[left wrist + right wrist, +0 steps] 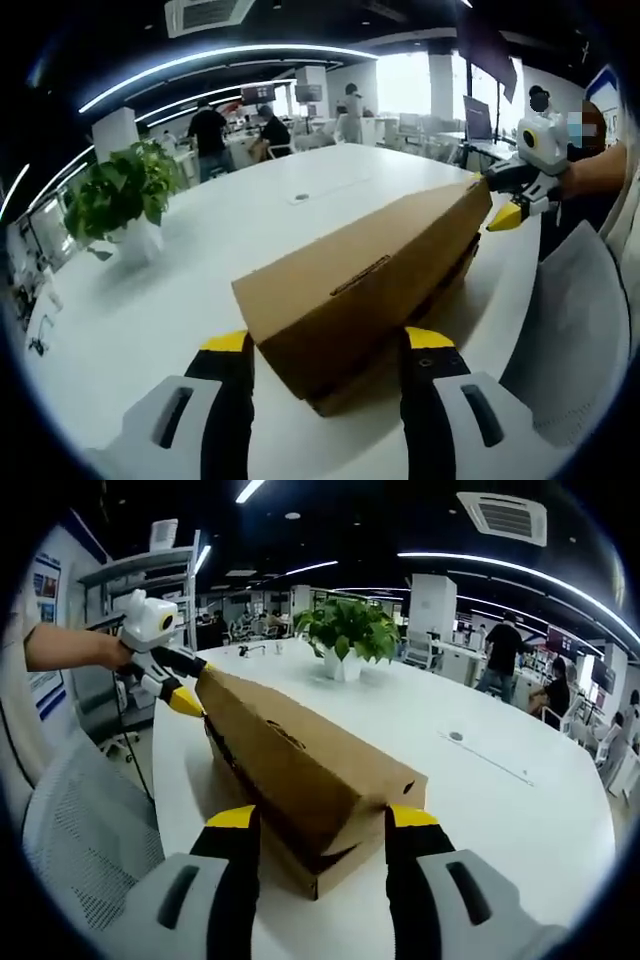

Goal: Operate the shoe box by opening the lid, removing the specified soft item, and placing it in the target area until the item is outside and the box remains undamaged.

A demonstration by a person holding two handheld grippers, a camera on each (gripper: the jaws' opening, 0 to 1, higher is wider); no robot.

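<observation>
Open-plan office, long white table (180, 300), potted plant (347, 630), ceiling light strips (220, 65), desks with monitors (478, 118)

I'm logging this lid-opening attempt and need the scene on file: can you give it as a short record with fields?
box: brown cardboard shoe box lying lengthwise on the white table
lid: lifted slightly, gap showing along the near end
left tongs: open, jaws astride one end of the box
right tongs: open, jaws astride the opposite end
soft item: cannot be seen; inside of box hidden
nearby: potted plant on the table, mesh chair beside it
background: people at desks in an open office
</observation>
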